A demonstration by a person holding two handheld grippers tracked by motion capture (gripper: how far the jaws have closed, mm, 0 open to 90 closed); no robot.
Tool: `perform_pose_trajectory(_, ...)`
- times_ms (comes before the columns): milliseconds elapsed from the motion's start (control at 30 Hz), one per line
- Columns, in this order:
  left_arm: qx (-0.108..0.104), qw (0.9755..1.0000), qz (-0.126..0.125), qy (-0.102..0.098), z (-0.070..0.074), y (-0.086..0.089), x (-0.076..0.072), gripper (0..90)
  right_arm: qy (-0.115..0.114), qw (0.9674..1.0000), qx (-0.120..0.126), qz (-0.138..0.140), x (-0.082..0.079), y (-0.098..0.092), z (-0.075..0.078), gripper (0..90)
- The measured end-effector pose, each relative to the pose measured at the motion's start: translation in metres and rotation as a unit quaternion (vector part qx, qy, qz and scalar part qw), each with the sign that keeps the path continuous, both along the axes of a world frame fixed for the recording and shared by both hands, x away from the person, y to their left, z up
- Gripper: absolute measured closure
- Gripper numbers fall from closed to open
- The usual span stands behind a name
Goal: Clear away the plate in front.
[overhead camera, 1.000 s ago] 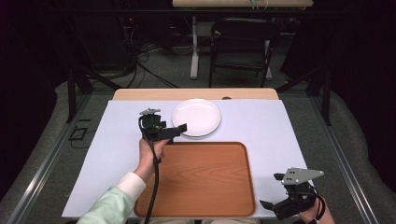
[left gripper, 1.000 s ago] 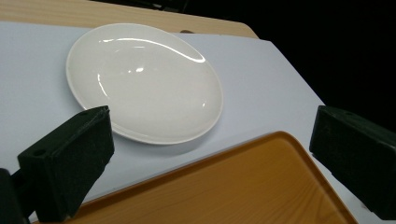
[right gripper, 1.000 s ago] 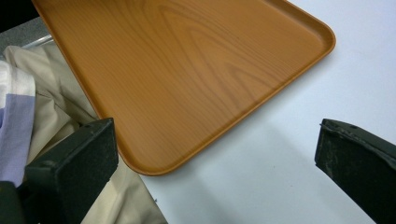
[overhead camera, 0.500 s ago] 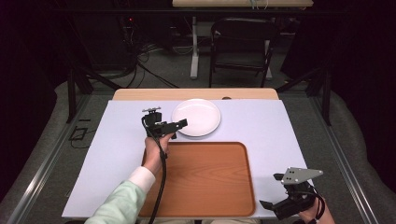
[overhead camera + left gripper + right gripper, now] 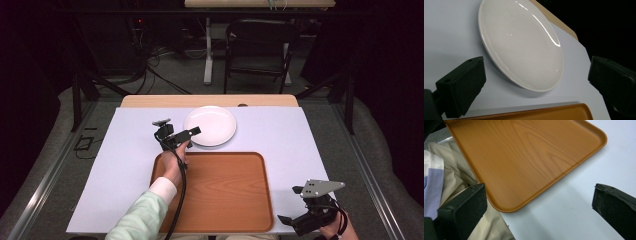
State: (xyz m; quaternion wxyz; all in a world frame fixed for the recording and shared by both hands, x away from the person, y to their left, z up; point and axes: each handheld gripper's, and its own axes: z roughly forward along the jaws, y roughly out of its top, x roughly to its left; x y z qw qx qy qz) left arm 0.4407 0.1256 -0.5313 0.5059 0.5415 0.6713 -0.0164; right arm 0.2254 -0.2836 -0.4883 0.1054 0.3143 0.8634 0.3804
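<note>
Left gripper (image 5: 184, 135) has been advancing toward the white plate (image 5: 210, 125), now sitting just off its near-left rim, jaws gaping wide, gripping nothing. Plate is lying empty by the desk's (image 5: 125, 160) far edge (nothing blocking it). Wooden tray (image 5: 225, 195), near edge, is carrying nothing. Right gripper (image 5: 300, 222) is hovering at the near-right corner, jaws wide, empty.

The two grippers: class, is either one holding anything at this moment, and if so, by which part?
Nothing is held. The left gripper is open beside the white plate, its fingers apart and bare. The right gripper is open near the wooden tray.
</note>
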Motion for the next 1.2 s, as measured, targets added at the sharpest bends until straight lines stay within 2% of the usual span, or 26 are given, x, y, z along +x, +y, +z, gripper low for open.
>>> perform_pose_trajectory(100,-0.006,0.9998,0.017,0.005,-0.005,-0.004,0.0,3.0,0.001,1.0,-0.001,0.003,0.0,0.001,0.0,0.0)
perform_pose_trajectory(133,-0.014,0.9996,0.023,0.011,-0.008,-0.007,0.001,4.4,0.001,1.0,-0.001,0.002,0.0,0.0,0.0,0.0)
perform_pose_trajectory(267,-0.024,0.9989,0.034,0.019,-0.014,-0.015,0.001,7.1,0.0,1.0,0.0,0.002,0.0,0.0,0.0,0.0)
perform_pose_trajectory(367,-0.023,0.9987,0.043,0.018,-0.016,-0.017,0.001,9.2,0.0,1.0,0.0,0.002,0.0,0.0,0.0,0.0)
perform_pose_trajectory(500,-0.035,0.9971,0.062,0.026,-0.02,-0.017,0.002,15.1,0.0,1.0,0.001,0.003,0.0,0.0,0.0,0.0)
perform_pose_trajectory(533,-0.047,0.9961,0.068,0.031,-0.023,-0.016,0.002,16.0,0.0,1.0,0.001,0.004,0.0,0.0,0.0,0.0)
perform_pose_trajectory(633,-0.059,0.9947,0.077,0.035,-0.026,-0.015,0.003,21.6,0.0,1.0,0.0,0.005,0.0,0.0,0.0,0.0)
perform_pose_trajectory(667,-0.056,0.9944,0.081,0.039,-0.027,-0.015,0.003,25.5,0.0,1.0,0.0,0.004,0.0,0.0,0.0,0.0)
perform_pose_trajectory(900,-0.06,0.993,0.09,0.047,-0.03,-0.018,0.006,34.4,0.0,1.0,0.0,0.005,0.0,0.0,0.0,0.0)
perform_pose_trajectory(933,-0.06,0.9925,0.094,0.049,-0.031,-0.018,0.006,35.3,0.001,1.0,0.0,0.006,0.0,0.0,0.0,0.0)
perform_pose_trajectory(967,-0.059,0.9911,0.107,0.053,-0.031,-0.017,0.007,38.5,0.001,1.0,0.0,0.005,0.0,0.0,0.0,0.0)
perform_pose_trajectory(1033,-0.061,0.9897,0.115,0.059,-0.034,-0.015,0.008,45.3,0.002,1.0,0.0,0.006,0.0,0.0,0.0,0.0)
perform_pose_trajectory(1067,-0.066,0.9892,0.115,0.063,-0.035,-0.014,0.008,47.1,0.003,1.0,0.0,0.006,0.0,0.0,-0.001,0.0)
perform_pose_trajectory(1200,-0.064,0.9878,0.126,0.065,-0.036,-0.015,0.009,51.2,0.002,1.0,0.0,0.006,0.0,0.0,0.0,0.0)
